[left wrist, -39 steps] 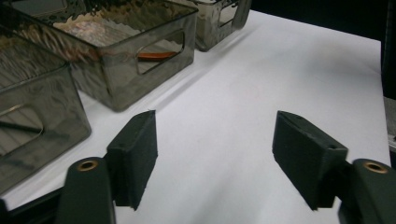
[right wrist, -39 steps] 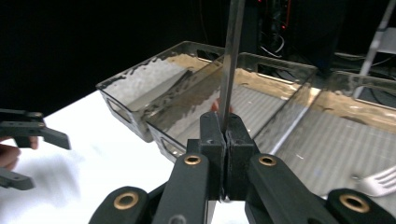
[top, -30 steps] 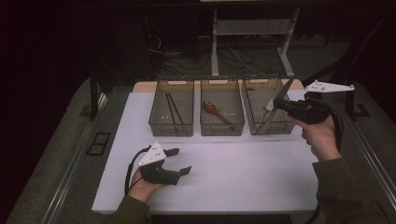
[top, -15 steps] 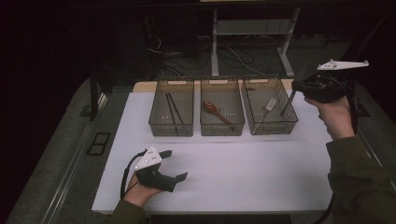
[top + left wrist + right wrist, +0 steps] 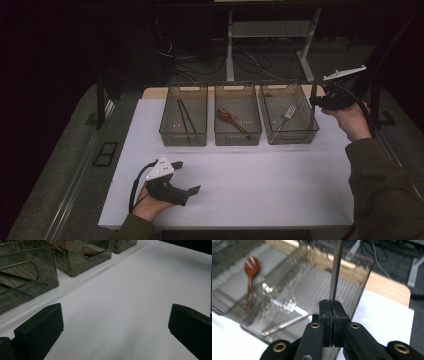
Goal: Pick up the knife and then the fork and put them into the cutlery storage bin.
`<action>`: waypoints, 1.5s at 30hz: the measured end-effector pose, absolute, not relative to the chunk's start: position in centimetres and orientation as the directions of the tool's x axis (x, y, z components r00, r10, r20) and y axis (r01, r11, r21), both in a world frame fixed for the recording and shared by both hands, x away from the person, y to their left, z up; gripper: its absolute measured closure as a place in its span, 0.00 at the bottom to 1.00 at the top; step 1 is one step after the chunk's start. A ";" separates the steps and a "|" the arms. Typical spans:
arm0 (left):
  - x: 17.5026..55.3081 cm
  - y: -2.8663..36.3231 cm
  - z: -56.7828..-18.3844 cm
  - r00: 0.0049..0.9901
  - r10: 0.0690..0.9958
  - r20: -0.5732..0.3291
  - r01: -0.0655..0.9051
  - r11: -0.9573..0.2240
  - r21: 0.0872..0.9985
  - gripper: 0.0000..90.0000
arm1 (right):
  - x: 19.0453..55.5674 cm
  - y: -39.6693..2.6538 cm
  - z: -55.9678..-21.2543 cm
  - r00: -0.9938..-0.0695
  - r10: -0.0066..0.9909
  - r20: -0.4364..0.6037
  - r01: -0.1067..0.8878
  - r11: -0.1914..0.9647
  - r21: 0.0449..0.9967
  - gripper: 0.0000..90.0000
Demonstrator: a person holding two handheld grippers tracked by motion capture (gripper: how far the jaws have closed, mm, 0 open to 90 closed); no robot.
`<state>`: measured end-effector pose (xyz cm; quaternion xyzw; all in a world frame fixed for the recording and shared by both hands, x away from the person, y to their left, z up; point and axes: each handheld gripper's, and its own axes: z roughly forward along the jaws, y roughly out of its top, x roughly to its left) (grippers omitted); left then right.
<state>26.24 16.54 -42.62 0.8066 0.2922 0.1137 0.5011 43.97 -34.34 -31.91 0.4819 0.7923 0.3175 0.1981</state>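
Three clear bins stand in a row on the white table [image 5: 260, 190]. The left bin [image 5: 183, 139] holds dark chopsticks [image 5: 184, 120], the middle bin [image 5: 238, 139] a wooden spoon [image 5: 227, 116], the right bin [image 5: 292, 137] a metal fork [image 5: 286, 116]. My right gripper [image 5: 315, 103] hovers by the right bin's right wall, shut on a thin dark stick [image 5: 313, 120] that hangs down; in the right gripper view [image 5: 333, 305] the stick [image 5: 336, 270] rises from the pressed pads. My left gripper [image 5: 189, 176] rests at the front left; its jaws have just been opening and nothing is between them [image 5: 116, 312].
A wooden board [image 5: 152, 92] shows behind the bins. Desk legs and cables [image 5: 250, 60] lie on the floor beyond the table. The table's right edge is just beyond my right hand [image 5: 350, 120].
My right hand has carried the stick from above the right bin to the bin's right side. The left gripper's jaws have spread wider; the hand has stayed put.
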 end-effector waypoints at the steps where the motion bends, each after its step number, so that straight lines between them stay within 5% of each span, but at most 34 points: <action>1: 26.2 16.5 -42.6 0.803 0.586 -0.109 0.358 -0.327 0.875 0.00 | 44.1 -34.4 -32.2 -0.458 0.889 -0.012 0.646 0.341 0.683 0.97; 23: 26.4 16.6 -42.7 0.809 0.577 -0.113 0.362 -0.337 0.869 0.00 | 48.7 -31.5 -36.8 -0.446 0.895 -0.009 0.661 0.336 0.671 0.96; 34: 26.4 16.6 -42.7 0.809 0.579 -0.103 0.356 -0.343 0.869 0.00 | 48.1 -31.1 -37.3 -0.443 0.892 0.085 0.635 0.246 0.733 0.55; 45: 26.5 16.7 -42.8 0.812 0.576 -0.096 0.353 -0.352 0.867 0.00 | 44.5 -32.3 -35.8 -0.517 0.841 0.162 0.543 0.175 0.822 0.31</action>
